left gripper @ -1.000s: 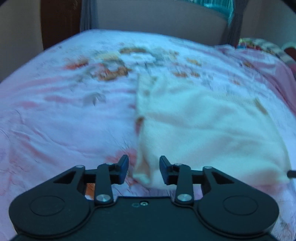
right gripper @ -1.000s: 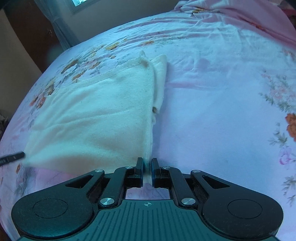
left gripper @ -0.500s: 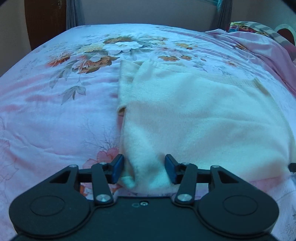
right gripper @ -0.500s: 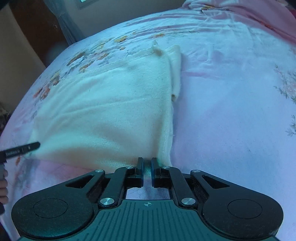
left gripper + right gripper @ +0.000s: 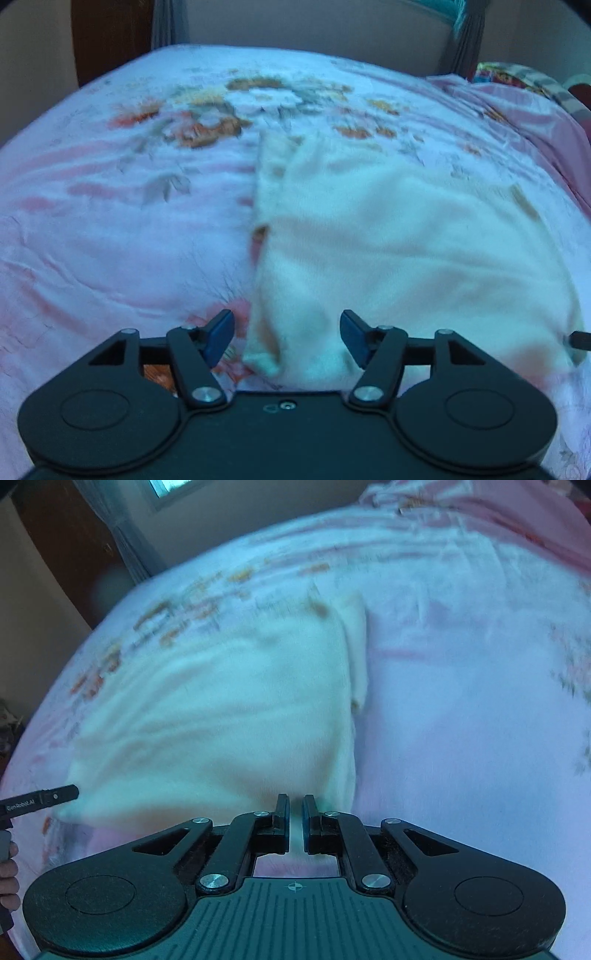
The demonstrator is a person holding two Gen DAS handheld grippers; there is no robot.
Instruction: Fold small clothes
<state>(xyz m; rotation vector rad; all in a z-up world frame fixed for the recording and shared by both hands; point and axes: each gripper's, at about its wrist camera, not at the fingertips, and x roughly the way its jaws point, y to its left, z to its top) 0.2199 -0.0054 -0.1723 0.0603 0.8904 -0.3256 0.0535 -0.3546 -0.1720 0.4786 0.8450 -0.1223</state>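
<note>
Garment [image 5: 406, 251] lies flat on the bed [image 5: 122, 236], my landmark. My left gripper [image 5: 287, 338] sits at its near-left corner, jaws opening, corner between them w/o pads pressing. My right gripper [image 5: 294, 821] sits at its near-right corner, jaws pinched on the hem. Behind the garment: more bed, then wall. A bunched sheet [image 5: 517, 110] lies right of it, far side.

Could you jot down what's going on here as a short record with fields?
Setting: bed with pink floral sheet
Garment: cream garment, lying folded on the sheet
Left gripper: fingers opening, garment's near corner between them, not pressed
Right gripper: fingers shut on the garment's near edge
Person: a hand at the frame's left edge
</note>
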